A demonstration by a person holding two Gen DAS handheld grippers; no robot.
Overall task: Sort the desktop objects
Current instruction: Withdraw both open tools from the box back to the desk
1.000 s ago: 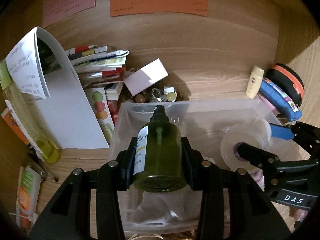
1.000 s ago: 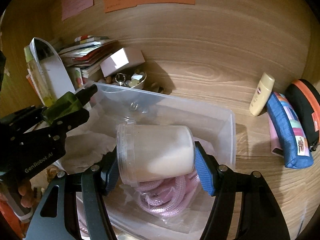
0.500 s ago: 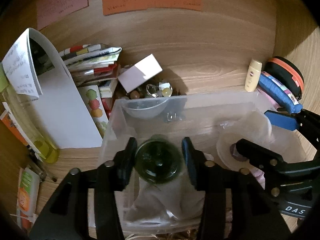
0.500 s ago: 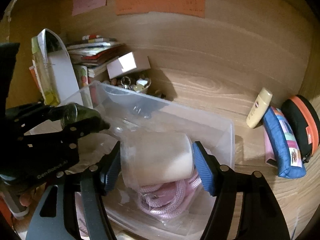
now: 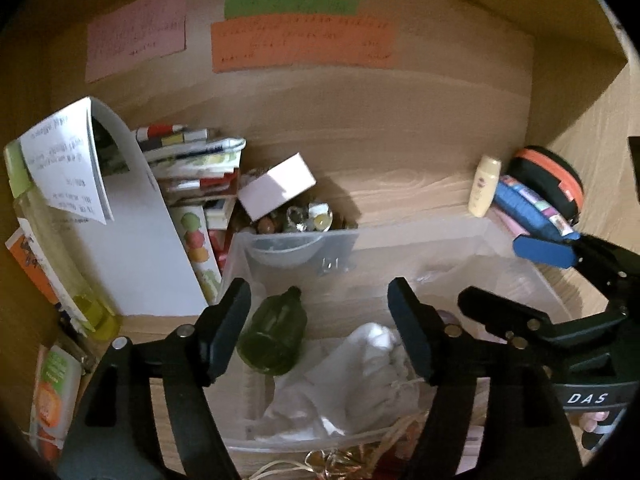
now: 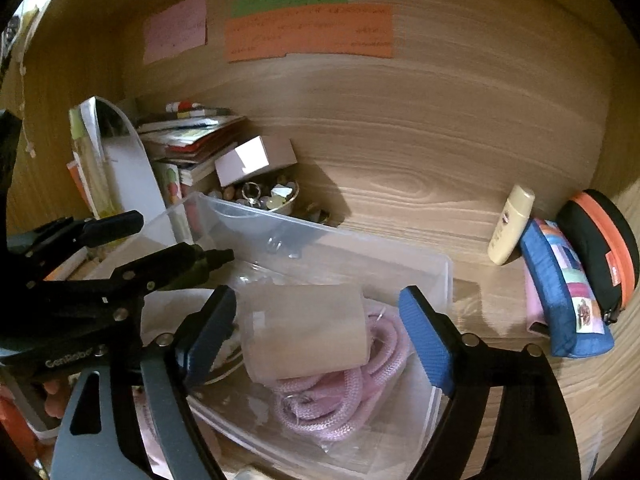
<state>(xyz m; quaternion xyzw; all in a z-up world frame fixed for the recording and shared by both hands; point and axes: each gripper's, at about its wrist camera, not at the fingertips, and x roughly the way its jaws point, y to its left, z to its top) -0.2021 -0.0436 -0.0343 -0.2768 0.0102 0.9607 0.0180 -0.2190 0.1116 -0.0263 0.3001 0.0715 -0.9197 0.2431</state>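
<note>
Both grippers stand over the clear plastic storage bin [image 5: 472,240] on the wooden desk [image 6: 400,184], each spread wide and holding nothing. The left gripper [image 5: 320,336] frames a dark green glass bottle [image 5: 274,340], which lies on its side inside the bin near the left wall, neck toward the back, apart from both fingers; its position beside a crumpled white cloth [image 5: 360,376] suggests it has been deposited there as a sorted item. The right gripper [image 6: 320,340], fitted with blue pads [image 6: 428,344], brackets a frosted translucent cylindrical jar [image 6: 306,330] lying on its side on a coil of pink braided cord [image 6: 340,392]; a gap shows on either side of the jar, so it rests on the cord and not in the grip. Judged from this, the bin serves as the collection point for loose containers. Unsorted items are present outside the bin: a pale yellow lotion bottle [image 6: 510,224] leaning just beside a blue patterned pouch [image 6: 564,292] and a black-and-orange zip case [image 6: 600,240] at the right, and a small bowl of trinkets [image 6: 264,196] under a tilted white box [image 6: 250,160] behind the bin, near a stack of books [image 5: 192,160]. The next step likely calls for withdrawing both grippers upward without catching the bin walls.
</note>
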